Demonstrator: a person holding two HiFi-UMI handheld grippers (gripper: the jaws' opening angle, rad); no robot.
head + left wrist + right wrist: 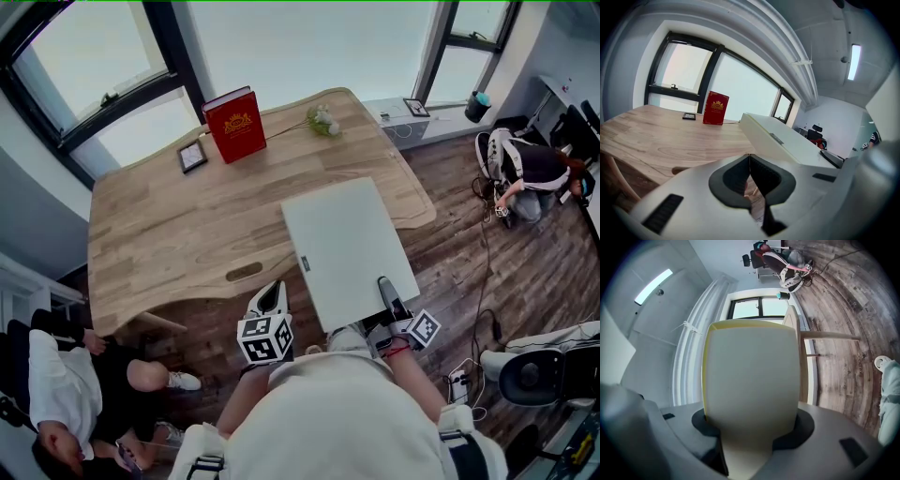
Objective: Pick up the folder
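The folder (pixel 349 248) is a thick pale grey case, lifted and hanging over the front right part of the wooden table (pixel 159 234) and past its edge. My right gripper (pixel 389 300) is shut on the folder's near right edge. In the right gripper view the folder (pixel 750 376) fills the space between the jaws of the right gripper (pixel 752 430). My left gripper (pixel 272 295) stands just left of the folder's near corner, apart from it. Its jaws (pixel 749 161) are shut on nothing, with the folder (pixel 783 140) to their right.
A red book (pixel 236 124) stands upright at the table's far side, beside a small picture frame (pixel 192 156) and a flower sprig (pixel 323 120). One person sits at the lower left (pixel 56 394) and another crouches at the right (pixel 530 169). Cables lie on the wooden floor (pixel 483 272).
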